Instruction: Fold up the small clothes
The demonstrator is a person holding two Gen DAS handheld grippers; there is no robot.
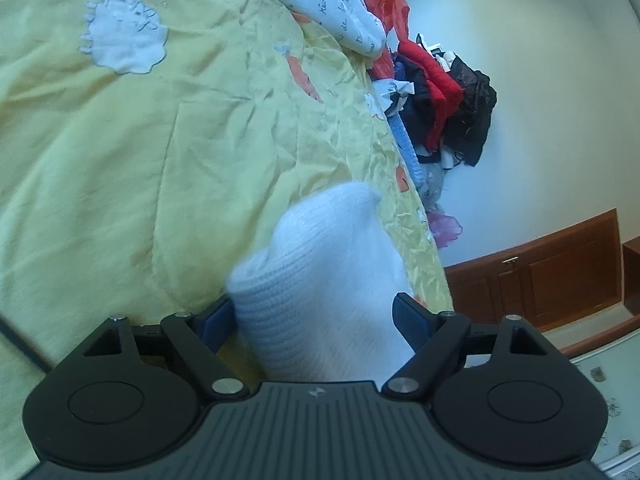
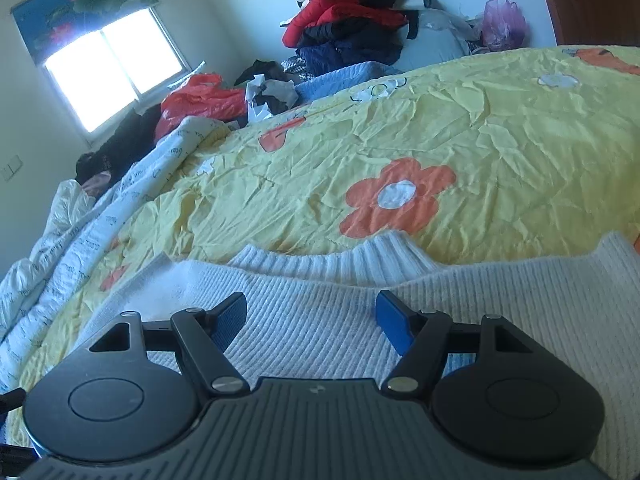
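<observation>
fold sweater (image 2: 320, 320) | left gripper (image 1: 320, 320) wide, cloth between, grip unclear | right gripper (image 2: 312, 316) apart, empty | align edges, smooth flat

Yellow flowered quilt (image 2: 500, 152), heaped clothes (image 2: 352, 28) (red, black), bright window (image 2: 112, 68)

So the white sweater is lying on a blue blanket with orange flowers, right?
Not quite. The white sweater does lie on a blanket with orange flowers, but that blanket is yellow, not blue. The right wrist view shows it best: yellow cloth spreads out beyond the sweater's ribbed collar, with an orange flower just past it.
</observation>
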